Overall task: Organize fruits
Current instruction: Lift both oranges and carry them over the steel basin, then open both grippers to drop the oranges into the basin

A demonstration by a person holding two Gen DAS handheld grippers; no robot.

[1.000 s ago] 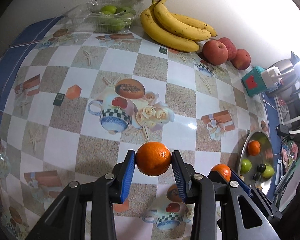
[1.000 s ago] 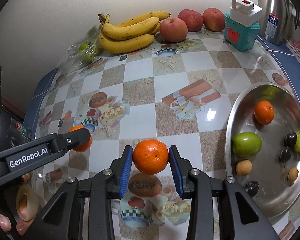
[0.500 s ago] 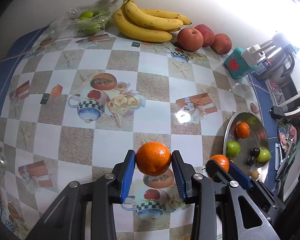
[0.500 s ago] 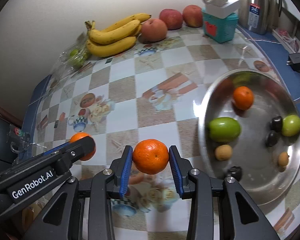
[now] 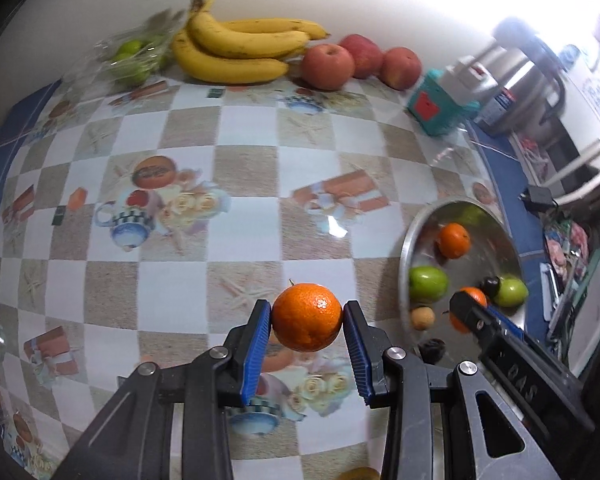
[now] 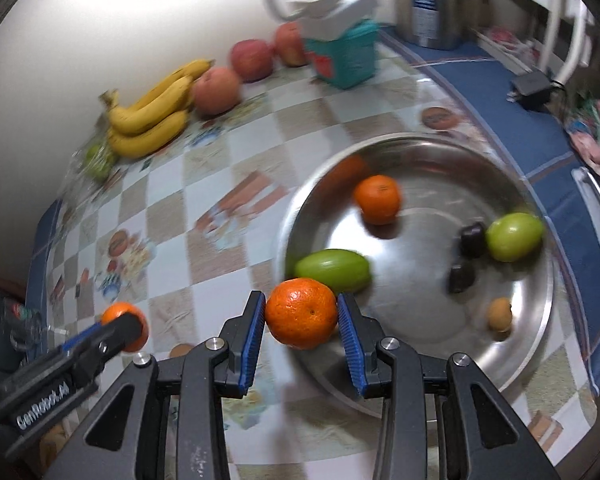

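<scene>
1. My left gripper is clenched on an orange above the desk; the right gripper grips its own tangerine over the steel bowl rim.
2. Releasing above the rim, I risk it bouncing out.
3. Both grippers converging may collide.

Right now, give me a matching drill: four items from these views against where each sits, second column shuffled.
Things:
1. bananas
2. green fruit
3. left gripper's orange
4. teal box

Places:
A. between blue pads, off the table
B. inside the steel bowl
C. by the wall, beside the apples
D. near the kettle

Pairs: 1-C, 2-B, 3-A, 4-D
</scene>
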